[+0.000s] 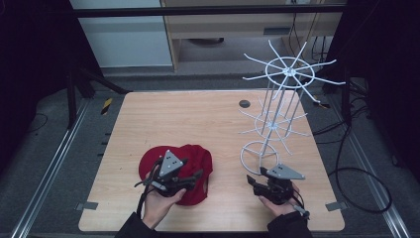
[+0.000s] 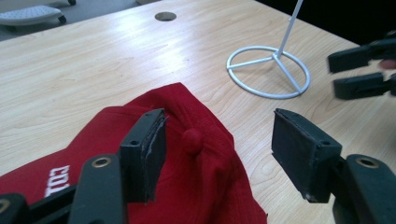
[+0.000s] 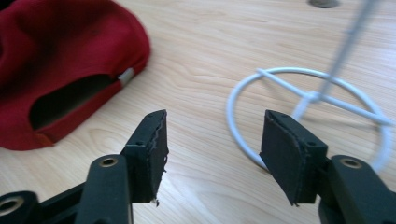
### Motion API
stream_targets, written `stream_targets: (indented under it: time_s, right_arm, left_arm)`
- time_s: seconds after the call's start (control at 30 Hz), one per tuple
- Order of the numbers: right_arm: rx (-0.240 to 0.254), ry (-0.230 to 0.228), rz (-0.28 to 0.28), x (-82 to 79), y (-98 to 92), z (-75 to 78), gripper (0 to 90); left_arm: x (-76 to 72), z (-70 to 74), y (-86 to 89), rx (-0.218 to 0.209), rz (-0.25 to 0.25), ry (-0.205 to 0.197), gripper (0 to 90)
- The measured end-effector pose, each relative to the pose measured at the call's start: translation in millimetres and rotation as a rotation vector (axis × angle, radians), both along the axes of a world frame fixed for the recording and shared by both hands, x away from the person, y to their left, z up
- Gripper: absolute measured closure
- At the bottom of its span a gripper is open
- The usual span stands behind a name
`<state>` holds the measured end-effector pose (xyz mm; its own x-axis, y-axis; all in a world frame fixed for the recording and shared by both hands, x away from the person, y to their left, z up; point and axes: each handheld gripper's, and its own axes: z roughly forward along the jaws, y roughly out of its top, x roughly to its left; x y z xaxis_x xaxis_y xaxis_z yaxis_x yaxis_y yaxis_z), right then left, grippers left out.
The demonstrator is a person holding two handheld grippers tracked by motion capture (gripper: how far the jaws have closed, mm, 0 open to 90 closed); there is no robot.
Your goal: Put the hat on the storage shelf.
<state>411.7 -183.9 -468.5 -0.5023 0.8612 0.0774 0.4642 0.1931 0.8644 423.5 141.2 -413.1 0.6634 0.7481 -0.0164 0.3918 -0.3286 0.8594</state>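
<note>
Left claw (image 1: 197,174) hanging released over red cap (image 1: 195,156); right claw (image 1: 251,180) gaping empty near rack base (image 1: 246,148); tabletop (image 1: 198,119) lying bare beyond.

Setting: a recording lab or test bay.
Surface (image 1: 198,119): pale wood, on grey carpet.
Enclosure: dark metal frame (image 1: 198,11), black drapes either side.
Beyond the right claw (image 1: 253,181): loose black cables (image 1: 364,168) on the floor.

White letters "COL", partly hidden, on red cap (image 2: 187,177).
</note>
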Motion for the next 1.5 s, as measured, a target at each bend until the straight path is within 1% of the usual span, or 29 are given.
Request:
stream_targets:
  time_s: [0.1,0.17,0.23,0.27,0.3,0.33,0.37,0.4,0.43,0.47,0.5,0.53,0.57,0.6,0.67,0.73,0.8,0.9,1.0,1.03,1.07,1.13,1.17,1.2,1.37,1.5]
  right_arm:
    - [0.003,0.0,-0.034,-2.3,-13.5,-1.1,38.6]
    - [-0.006,0.005,-0.052,-2.8,-20.1,-2.6,37.3]
    - [-0.011,0.011,-0.067,-2.7,-25.4,-4.0,36.6]
    - [-0.018,0.013,-0.076,-2.1,-29.8,-4.9,35.8]
    - [-0.018,0.013,-0.076,-2.1,-29.8,-4.9,35.8]
    - [-0.016,0.016,-0.083,-1.9,-31.1,-5.4,35.6]
    - [-0.018,0.027,-0.089,-1.6,-34.0,-6.2,35.3]
    - [-0.02,0.028,-0.093,-1.1,-35.4,-7.2,35.2]
    - [-0.02,0.028,-0.093,-1.1,-35.4,-7.2,35.2]
    - [-0.024,0.039,-0.096,-0.6,-38.2,-7.9,35.0]
    - [-0.024,0.039,-0.096,-0.6,-38.2,-7.9,35.0]
    - [-0.021,0.043,-0.1,-0.6,-38.9,-8.3,35.0]
    - [-0.024,0.044,-0.1,-0.2,-39.7,-9.0,35.1]
    - [-0.026,0.048,-0.1,0.0,-40.2,-9.4,35.0]
    - [-0.028,0.052,-0.101,0.4,-40.2,-10.3,35.1]
    - [-0.038,0.05,-0.098,1.1,-39.6,-11.5,35.1]
    - [-0.042,0.057,-0.096,1.3,-38.6,-12.0,35.2]
    - [-0.045,0.057,-0.098,1.8,-39.5,-12.3,35.2]
    - [-0.042,0.057,-0.1,1.7,-40.5,-12.2,35.2]
    - [-0.041,0.054,-0.102,1.5,-41.7,-12.1,35.3]
    - [-0.041,0.054,-0.102,1.5,-41.7,-12.1,35.3]
    - [-0.042,0.047,-0.106,1.4,-43.3,-12.1,35.2]
    - [-0.033,0.049,-0.11,0.9,-44.3,-11.4,35.2]
    - [-0.033,0.049,-0.11,0.9,-44.3,-11.4,35.2]
    - [-0.024,0.044,-0.114,1.0,-45.7,-11.1,34.8]
    - [-0.022,0.039,-0.113,1.5,-45.8,-11.2,34.4]
  left_arm:
    - [4.7,-5.5,-5.3,0.037,0.025,0.01,34.3]
    - [10.1,-10.9,-6.2,0.058,0.041,0.031,34.5]
    - [14.2,-16.0,-6.1,0.07,0.047,0.045,35.5]
    - [15.5,-17.8,-5.9,0.076,0.048,0.051,37.5]
    - [17.0,-20.5,-5.7,0.072,0.048,0.06,37.5]
    - [18.6,-23.2,-5.6,0.07,0.05,0.069,39.3]
    - [20.4,-25.9,-5.9,0.071,0.053,0.081,43.5]
    - [22.1,-28.4,-6.0,0.075,0.051,0.09,45.5]
    - [23.6,-30.3,-6.2,0.075,0.049,0.096,45.5]
    - [24.7,-32.0,-6.2,0.069,0.048,0.099,53.2]
    - [25.8,-33.4,-6.0,0.061,0.044,0.108,53.2]
    - [26.6,-34.5,-5.7,0.06,0.044,0.116,57.8]
    - [26.7,-35.5,-5.8,0.06,0.051,0.116,62.7]
    - [27.2,-36.2,-5.3,0.072,0.059,0.12,67.4]
    - [28.7,-37.5,-3.0,0.064,0.069,0.138,71.2]
    - [29.5,-37.7,-0.2,0.061,0.086,0.136,74.4]
    - [28.9,-35.5,4.0,0.052,0.098,0.125,76.3]
    - [27.1,-29.1,11.2,0.014,0.11,0.097,77.8]
    - [25.1,-18.5,20.2,-0.035,0.121,0.073,78.1]
    - [23.5,-10.7,27.5,-0.071,0.129,0.054,78.3]
    - [23.5,-10.7,27.5,-0.071,0.129,0.054,78.4]
    - [22.5,-3.1,35.6,-0.117,0.137,0.046,78.5]
    - [21.5,4.0,44.5,-0.161,0.147,0.038,78.6]
    - [21.5,4.0,44.5,-0.161,0.147,0.038,78.6]
    - [18.7,21.9,62.8,-0.27,0.162,0.015,78.7]
    - [16.4,39.2,71.0,-0.341,0.166,-0.022,78.7]
